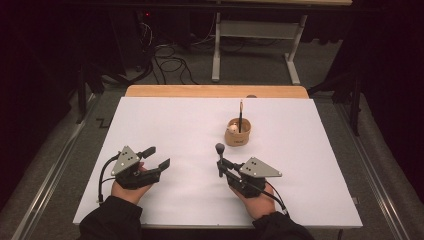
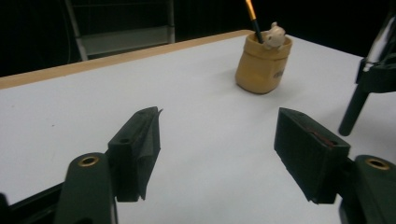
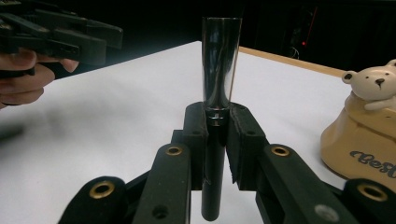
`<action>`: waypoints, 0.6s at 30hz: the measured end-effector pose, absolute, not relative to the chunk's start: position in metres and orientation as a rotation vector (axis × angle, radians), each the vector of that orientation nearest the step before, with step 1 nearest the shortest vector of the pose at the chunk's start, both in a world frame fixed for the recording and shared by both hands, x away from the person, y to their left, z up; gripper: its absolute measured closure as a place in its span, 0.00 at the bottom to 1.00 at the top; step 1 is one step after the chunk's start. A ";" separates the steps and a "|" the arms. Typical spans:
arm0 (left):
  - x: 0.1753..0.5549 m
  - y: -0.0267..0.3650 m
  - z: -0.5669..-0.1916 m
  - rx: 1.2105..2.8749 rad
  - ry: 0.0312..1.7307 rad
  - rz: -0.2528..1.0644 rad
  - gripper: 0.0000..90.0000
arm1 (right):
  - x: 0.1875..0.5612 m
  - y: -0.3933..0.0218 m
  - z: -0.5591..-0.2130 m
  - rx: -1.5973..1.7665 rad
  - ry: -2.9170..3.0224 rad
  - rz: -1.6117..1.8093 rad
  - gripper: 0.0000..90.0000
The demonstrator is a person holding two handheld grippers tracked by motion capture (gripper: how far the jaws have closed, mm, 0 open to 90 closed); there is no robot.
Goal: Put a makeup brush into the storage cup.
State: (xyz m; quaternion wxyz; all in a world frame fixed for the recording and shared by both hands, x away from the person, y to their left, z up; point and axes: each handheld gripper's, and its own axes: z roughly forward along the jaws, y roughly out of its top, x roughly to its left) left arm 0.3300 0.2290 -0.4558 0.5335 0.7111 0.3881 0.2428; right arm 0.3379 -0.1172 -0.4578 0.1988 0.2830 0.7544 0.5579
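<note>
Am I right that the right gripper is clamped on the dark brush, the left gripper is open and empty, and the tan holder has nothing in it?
Not quite: the tan holder has a thin brush standing in it, as the high view shows. The right gripper is clamped on the dark brush, and the left gripper is open and empty.

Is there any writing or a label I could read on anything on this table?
"Be..." in dark script on the tan pot, low on its side; the rest is cut off at the frame edge.
The same mark on the pot in the left gripper view: too small to read.
</note>
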 end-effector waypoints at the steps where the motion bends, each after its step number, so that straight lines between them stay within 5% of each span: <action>1: 0.331 0.230 -0.457 1.699 0.937 0.588 0.31 | 0.338 -0.118 -0.458 0.790 2.108 1.560 0.89; 18: 0.334 0.229 -0.458 1.706 0.965 0.578 0.14 | 0.340 -0.136 -0.454 0.819 2.080 1.562 0.89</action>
